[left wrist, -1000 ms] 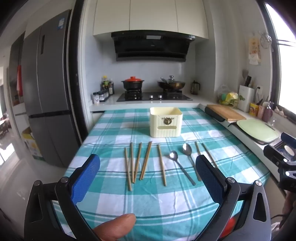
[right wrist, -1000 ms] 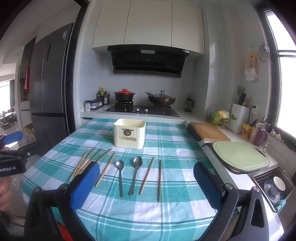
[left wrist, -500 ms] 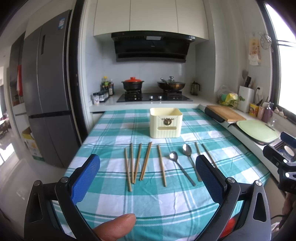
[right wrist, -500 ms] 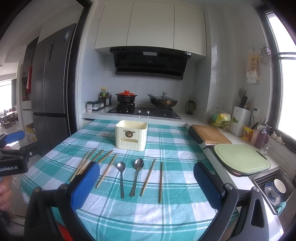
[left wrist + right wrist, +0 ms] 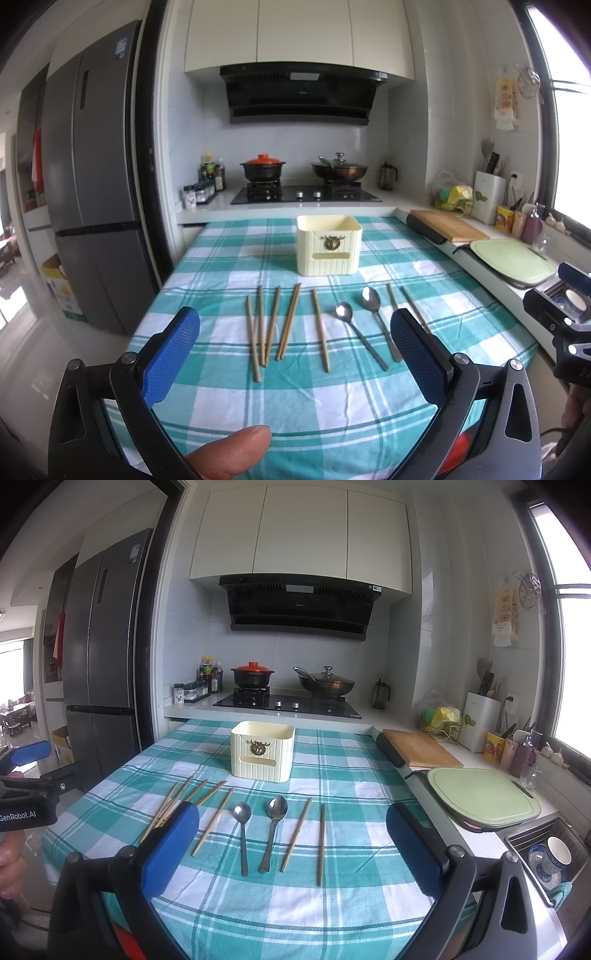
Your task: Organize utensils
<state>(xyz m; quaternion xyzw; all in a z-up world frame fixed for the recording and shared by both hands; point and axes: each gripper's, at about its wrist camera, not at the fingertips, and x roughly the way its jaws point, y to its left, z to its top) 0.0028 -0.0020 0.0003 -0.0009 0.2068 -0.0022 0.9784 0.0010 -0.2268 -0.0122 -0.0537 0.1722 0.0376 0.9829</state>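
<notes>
Nothing on the checked tablecloth (image 5: 229, 266) has moved; both grippers stay spread wide, empty.
Seven chopsticks (image 5: 318, 329), two spoons (image 5: 242, 834); cream holder (image 5: 328, 245) at 12 o'clock.

1. The worktop (image 5: 229, 398) carries a holder box (image 5: 328, 245), which stands toward the far edge, about midway between the left and right edges.
2. Nearer than the box, the utensils lie in a row across the worktop, each running from near to far.
3. Five chopsticks (image 5: 273, 323) lie at the left of the row; four sit close together, and the fifth chopstick (image 5: 320, 329) lies apart to their right.
4. Two spoons (image 5: 275, 832) lie side by side right of that one, bowls toward the box.
5. Two more chopsticks (image 5: 308, 834) lie rightmost, toward the right edge.
6. Behind the far edge stands a stove (image 5: 288, 703) with two pots.
7. Beyond the right edge lie two cutting boards (image 5: 480, 799), one behind the other.
</notes>
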